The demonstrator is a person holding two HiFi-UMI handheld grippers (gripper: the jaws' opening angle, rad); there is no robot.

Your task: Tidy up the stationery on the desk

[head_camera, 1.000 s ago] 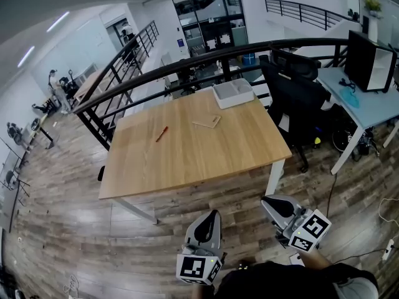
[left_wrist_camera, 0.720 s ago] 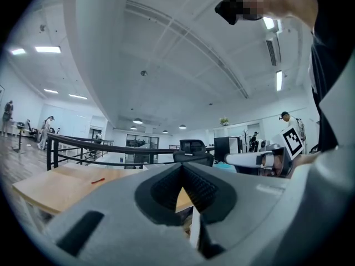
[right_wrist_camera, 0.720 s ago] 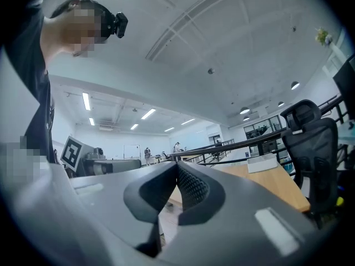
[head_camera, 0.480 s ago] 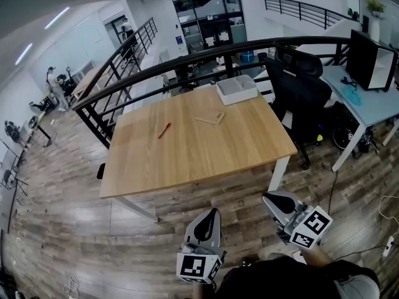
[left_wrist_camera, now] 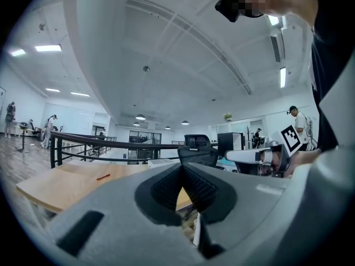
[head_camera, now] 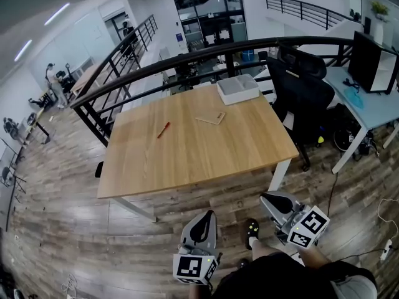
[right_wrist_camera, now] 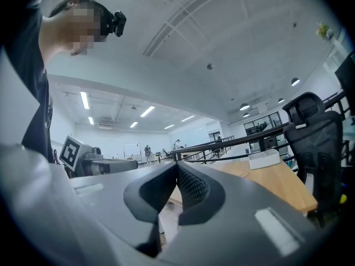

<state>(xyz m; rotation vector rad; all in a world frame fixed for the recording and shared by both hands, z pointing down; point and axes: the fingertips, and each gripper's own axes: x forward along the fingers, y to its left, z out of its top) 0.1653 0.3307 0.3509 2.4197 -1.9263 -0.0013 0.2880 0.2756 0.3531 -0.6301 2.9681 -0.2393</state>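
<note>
Pointing level, left hand-held gripper (head_camera: pixel 209 215) and right hand-held gripper (head_camera: pixel 265 198) hover closed.

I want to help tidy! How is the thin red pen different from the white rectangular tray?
The thin red pen is slim and small; the white rectangular tray is far bigger and blocky. The pen lies toward the left of the light wooden desk; the tray sits at its far edge. Both rest on the desk.
</note>
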